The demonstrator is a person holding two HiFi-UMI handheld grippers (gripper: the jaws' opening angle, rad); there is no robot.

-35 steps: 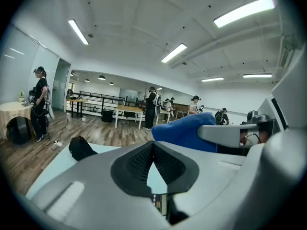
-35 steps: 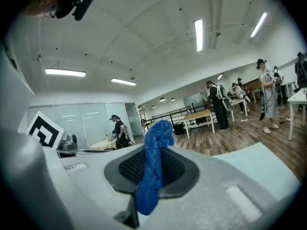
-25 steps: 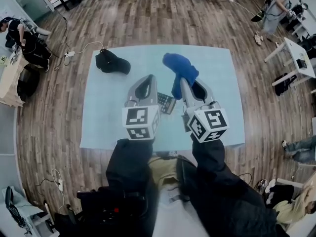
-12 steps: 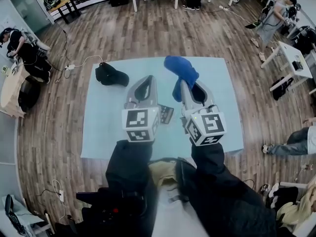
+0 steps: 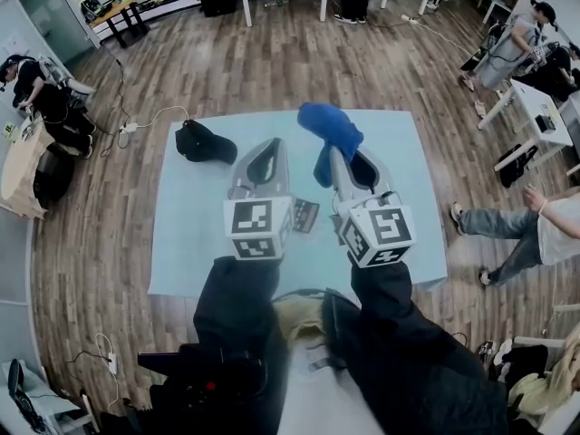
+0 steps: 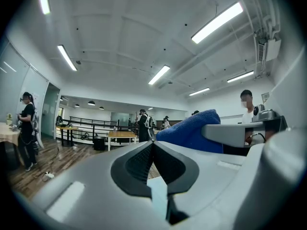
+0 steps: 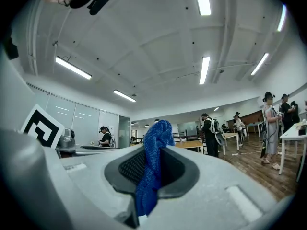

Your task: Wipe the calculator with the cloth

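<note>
Right gripper (image 5: pixel 332 155): fingers clamped on the bright blue terry cloth (image 5: pixel 331 128), which bunches out past the fingertips, probably to serve as the wiping pad.
Left gripper (image 6: pixel 152 143): fingers pressed together with nothing between them, likely kept free to steady the target.
Small dark rectangular calculator (image 5: pixel 305 214): flat on the pale blue tabletop (image 5: pixel 190 234), below and between both sets of fingers, untouched.
Stage: cloth held aloft, so wiping has apparently not begun.

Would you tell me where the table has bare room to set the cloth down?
Bare: the table's left part, between the black cap and the near edge, and its right part beyond the right tongs. Crowded: the middle, where the calculator lies between those and the left tongs.
</note>
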